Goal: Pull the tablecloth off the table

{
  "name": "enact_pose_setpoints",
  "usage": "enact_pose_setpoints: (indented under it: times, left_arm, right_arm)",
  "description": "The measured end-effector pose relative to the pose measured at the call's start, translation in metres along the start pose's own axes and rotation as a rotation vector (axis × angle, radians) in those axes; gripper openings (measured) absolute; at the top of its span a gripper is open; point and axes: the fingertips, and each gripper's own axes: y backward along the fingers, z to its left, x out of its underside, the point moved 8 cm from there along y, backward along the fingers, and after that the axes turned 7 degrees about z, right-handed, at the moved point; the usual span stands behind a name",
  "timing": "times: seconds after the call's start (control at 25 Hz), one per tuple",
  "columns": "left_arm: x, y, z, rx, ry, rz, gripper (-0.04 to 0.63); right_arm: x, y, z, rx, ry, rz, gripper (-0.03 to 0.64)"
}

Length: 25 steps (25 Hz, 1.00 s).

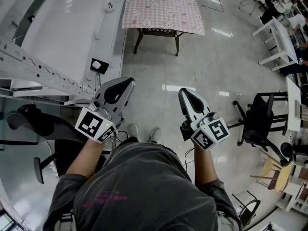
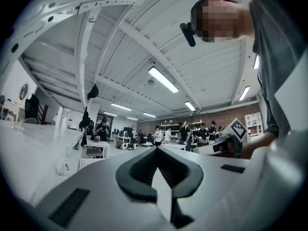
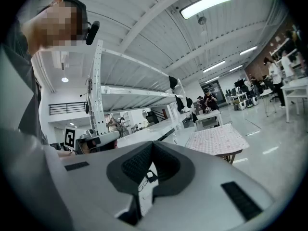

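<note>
A pink checked tablecloth covers a small dark-legged table far ahead on the shiny floor. It also shows in the right gripper view, where the tablecloth lies to the right of the jaws. I hold both grippers close to my body, well short of the table. My left gripper is shut with nothing in it, its jaws meeting at the tip. My right gripper is likewise shut and empty, and its jaw tips touch.
A long white workbench with a metal frame runs along the left. A black office chair stands at the right, with a wooden chair behind it. White tables stand at the far right. A small black device lies on the floor.
</note>
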Motion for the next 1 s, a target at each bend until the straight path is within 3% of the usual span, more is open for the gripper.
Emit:
enact_pose_setpoints:
  times: [1.0]
  left_arm:
    - [0.003,-0.005,0.001,0.007,0.006,0.015,0.0]
  right_arm:
    - [-0.001,0.0,-0.012,0.005,-0.027,0.005,0.003]
